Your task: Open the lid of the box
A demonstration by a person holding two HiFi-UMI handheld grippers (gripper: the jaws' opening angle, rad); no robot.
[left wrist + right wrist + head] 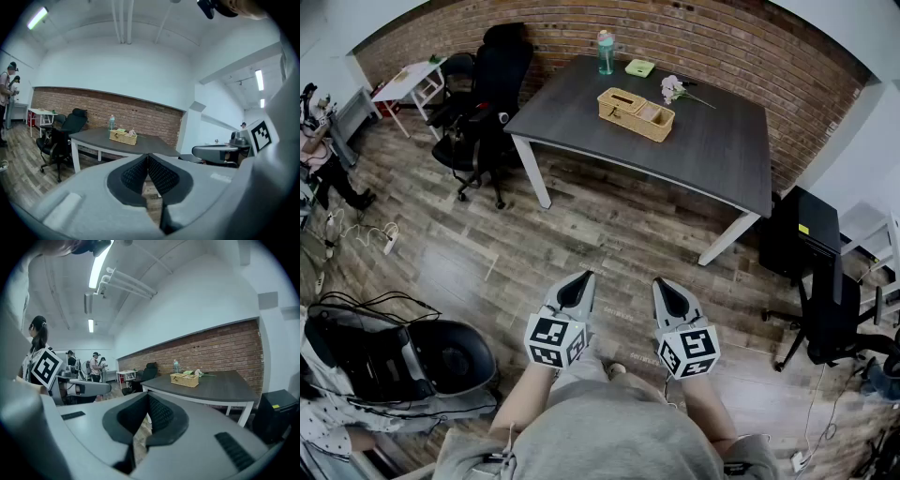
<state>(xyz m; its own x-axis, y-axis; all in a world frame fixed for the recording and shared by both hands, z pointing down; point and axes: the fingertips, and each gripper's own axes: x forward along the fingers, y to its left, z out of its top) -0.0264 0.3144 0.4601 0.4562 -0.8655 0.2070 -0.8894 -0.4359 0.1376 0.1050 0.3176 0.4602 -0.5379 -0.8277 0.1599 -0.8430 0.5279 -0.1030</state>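
The wicker box [636, 114] sits on the dark table [712, 150]. Well short of that table, the left gripper [580, 278] and right gripper [660, 284] hang with jaws pressed together, empty, likely awaiting the approach

Box [636, 114], middle of table [722, 150]: lid seam too small to tell.
Green item [639, 67], table's far edge: indistinct, possibly a dish.
Chair [827, 314], right of table: partly cut by picture edge.
Table's far legs: hidden under top.

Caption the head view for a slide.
Left tongs and right tongs shut, far from the box on the table.
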